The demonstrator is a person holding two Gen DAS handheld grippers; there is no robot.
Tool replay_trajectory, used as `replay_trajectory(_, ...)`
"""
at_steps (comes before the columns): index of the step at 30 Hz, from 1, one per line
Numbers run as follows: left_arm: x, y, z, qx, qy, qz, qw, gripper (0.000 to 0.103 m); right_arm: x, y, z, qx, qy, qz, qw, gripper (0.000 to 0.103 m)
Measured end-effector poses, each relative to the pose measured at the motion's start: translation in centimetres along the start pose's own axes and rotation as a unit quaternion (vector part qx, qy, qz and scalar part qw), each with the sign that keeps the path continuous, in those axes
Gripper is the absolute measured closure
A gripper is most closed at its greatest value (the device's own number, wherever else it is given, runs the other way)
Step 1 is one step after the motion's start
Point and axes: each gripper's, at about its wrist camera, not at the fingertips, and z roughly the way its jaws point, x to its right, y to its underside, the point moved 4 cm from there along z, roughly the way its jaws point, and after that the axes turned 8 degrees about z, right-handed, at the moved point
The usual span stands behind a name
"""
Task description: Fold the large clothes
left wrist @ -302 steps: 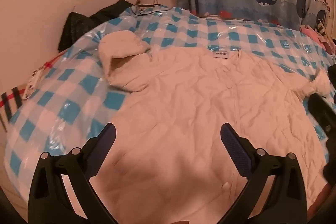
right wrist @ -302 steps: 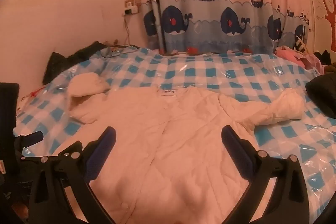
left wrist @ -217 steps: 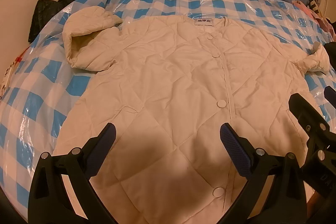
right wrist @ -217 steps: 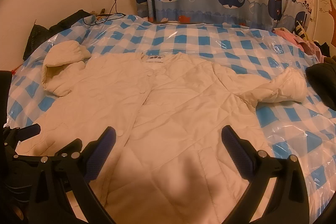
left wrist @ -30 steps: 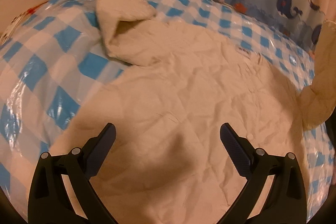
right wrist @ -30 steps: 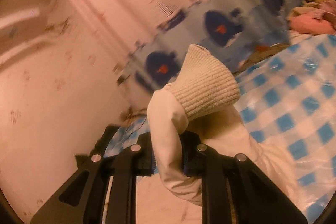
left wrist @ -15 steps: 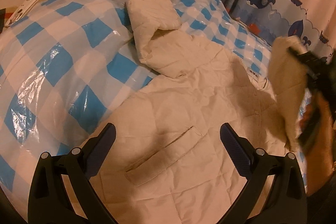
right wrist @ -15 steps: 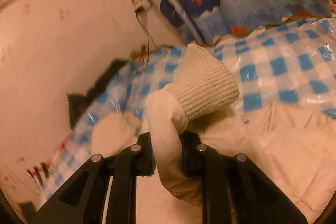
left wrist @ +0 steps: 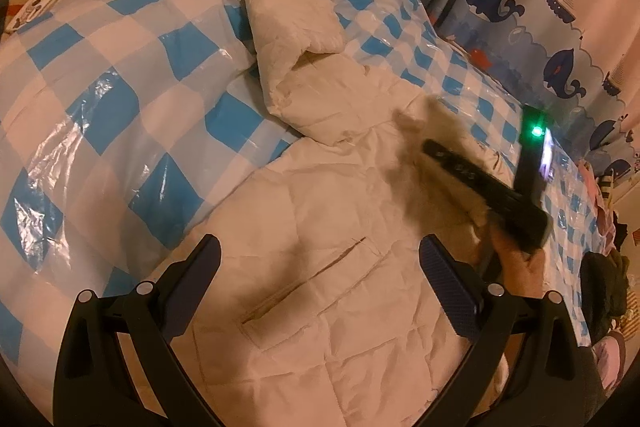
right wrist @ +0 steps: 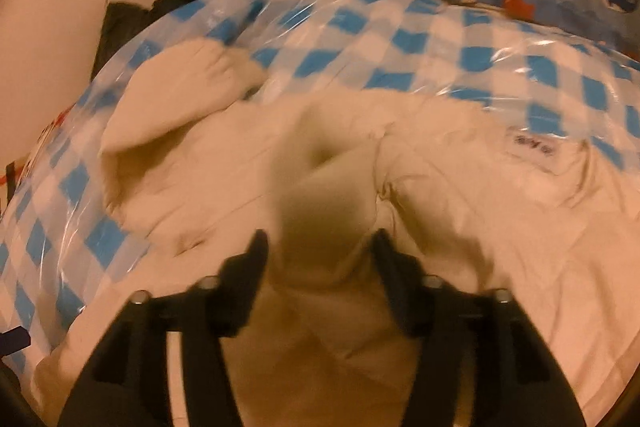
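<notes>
A small white neck label (right wrist: 532, 143) sits inside the collar of the cream quilted jacket (right wrist: 460, 227); its dark print is too blurred to read. No other text is legible.

I'm seeing a cream jacket (left wrist: 340, 219) of matt quilted cloth, soft, puffy and creased, stitched in diamonds. Under it the bed cover (left wrist: 120, 67) is glossy clear plastic film over blue-and-white check, wrinkled and throwing glare. My left tool (left wrist: 320, 263) is matt black plastic with dimpled blue pads (left wrist: 448, 287). At the far right, the whale curtain (left wrist: 540, 27) looks like thin matt fabric.
</notes>
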Motion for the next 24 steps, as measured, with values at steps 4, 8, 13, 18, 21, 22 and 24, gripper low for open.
replay_trajectory(4,-0.2,0.0,0.0,-0.001,0.002,-0.002,1.0,0.007,-1.8,-0.3,-1.6,0.018,-0.038,0.001,0.999,0.039)
replay_trajectory(8,-0.6,0.1,0.0,-0.001,0.004,-0.009,1.0,0.007,0.4,-1.4,-4.2,0.078,-0.019,0.048,0.996,0.03)
replay_trajectory(13,-0.7,0.0,0.2,-0.002,0.006,-0.009,0.9999,0.007,2.3,-1.5,1.7,-0.009,0.048,0.068,0.996,0.03)
replay_trajectory(18,-0.6,-0.4,0.7,0.002,-0.019,0.01,0.9998,0.007,0.1,-1.4,2.3,-0.031,0.021,0.043,0.998,0.028)
replay_trajectory(21,-0.4,-1.5,-0.3,0.044,-0.089,0.064,0.993,0.007,1.2,-0.4,-3.6,0.01,-0.004,0.049,0.999,0.028)
replay_trajectory(22,-0.4,-1.9,-0.5,0.052,-0.1,0.074,0.9908,0.007,1.9,0.1,-5.1,0.017,-0.001,0.051,0.999,0.028)
replay_trajectory(24,-0.2,-3.3,-0.7,0.069,-0.112,0.086,0.9875,0.007,6.0,2.0,-9.3,0.037,0.014,0.069,0.997,0.026)
